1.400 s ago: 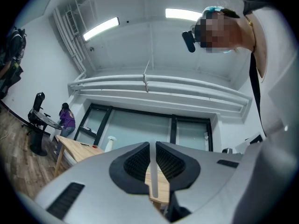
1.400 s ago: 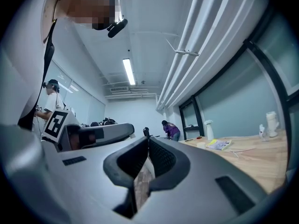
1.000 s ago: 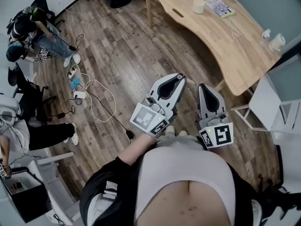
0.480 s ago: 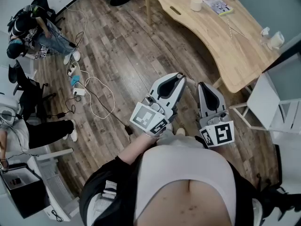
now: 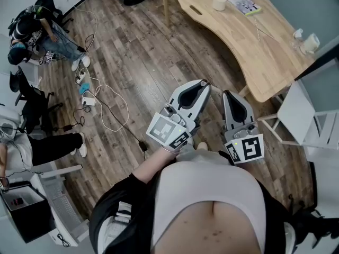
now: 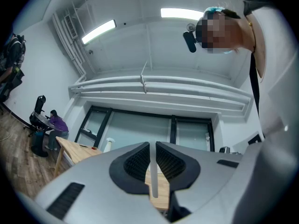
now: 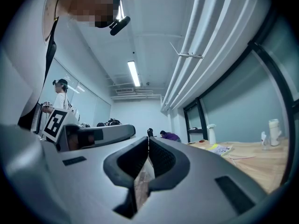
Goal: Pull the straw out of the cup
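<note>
The person is standing on the floor [image 5: 137, 73], well apart from the table [image 5: 265, 62], and is holding both grippers close to the belly. Almost nothing is changing. Compared with a second ago, the table is sliding only a tiny bit across the head view. So the person is shifting a little, not walking up to the table. The left gripper [image 5: 203, 84] is keeping its jaws nearly pressed together, with just a thin slit between them. A pale strip is showing in that slit, and I cannot tell if it is a thing or part of the gripper itself. The right gripper [image 5: 229, 96] is keeping its jaws pressed together at the tips, and they are pinching nothing. Both grippers are pointing roughly toward the table but staying far from it. A small pale thing that may be the cup [image 5: 312, 44] is sitting at the table's right edge. A white thing [image 5: 219, 2] is standing at the table's far end, beside a book [image 5: 243, 3]. The straw is too small to see in any view. So I am guessing the pulling is not going on right now. The grippers are not reaching for the table, and jaws would need to spread before pinching any straw.
</note>
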`<state>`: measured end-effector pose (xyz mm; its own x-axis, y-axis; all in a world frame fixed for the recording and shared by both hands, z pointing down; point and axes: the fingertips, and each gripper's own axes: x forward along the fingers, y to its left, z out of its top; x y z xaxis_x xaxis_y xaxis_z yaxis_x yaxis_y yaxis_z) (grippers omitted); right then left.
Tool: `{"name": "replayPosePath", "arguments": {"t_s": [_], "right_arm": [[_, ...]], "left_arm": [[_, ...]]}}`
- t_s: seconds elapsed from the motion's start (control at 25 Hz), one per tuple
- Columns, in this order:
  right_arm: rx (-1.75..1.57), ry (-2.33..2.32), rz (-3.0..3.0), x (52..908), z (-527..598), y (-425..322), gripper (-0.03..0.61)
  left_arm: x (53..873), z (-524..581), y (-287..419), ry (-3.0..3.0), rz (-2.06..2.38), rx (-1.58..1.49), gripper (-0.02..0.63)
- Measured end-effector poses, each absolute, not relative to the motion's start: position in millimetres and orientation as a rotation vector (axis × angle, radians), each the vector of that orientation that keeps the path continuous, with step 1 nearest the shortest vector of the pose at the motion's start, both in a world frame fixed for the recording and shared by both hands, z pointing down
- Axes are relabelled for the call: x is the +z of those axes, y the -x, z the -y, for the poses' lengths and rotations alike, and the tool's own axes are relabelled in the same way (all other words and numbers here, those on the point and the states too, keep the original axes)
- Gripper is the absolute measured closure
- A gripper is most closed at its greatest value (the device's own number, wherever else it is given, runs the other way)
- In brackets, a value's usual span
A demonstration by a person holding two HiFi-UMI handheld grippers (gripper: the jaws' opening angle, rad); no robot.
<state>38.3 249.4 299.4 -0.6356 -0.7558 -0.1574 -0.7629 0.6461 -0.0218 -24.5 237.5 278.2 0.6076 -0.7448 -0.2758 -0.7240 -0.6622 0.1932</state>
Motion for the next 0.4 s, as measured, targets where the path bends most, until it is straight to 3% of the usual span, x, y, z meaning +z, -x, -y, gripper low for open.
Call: {"name": "replayPosePath", "arguments": {"t_s": [0.4], "right_arm": [[0.084, 1.244, -2.717, 299.4, -251.1, -40.4, 0.548]], "left_arm": [[277.9, -238.5, 22.7, -2.762, 1.279, -0.519, 0.571]]}}
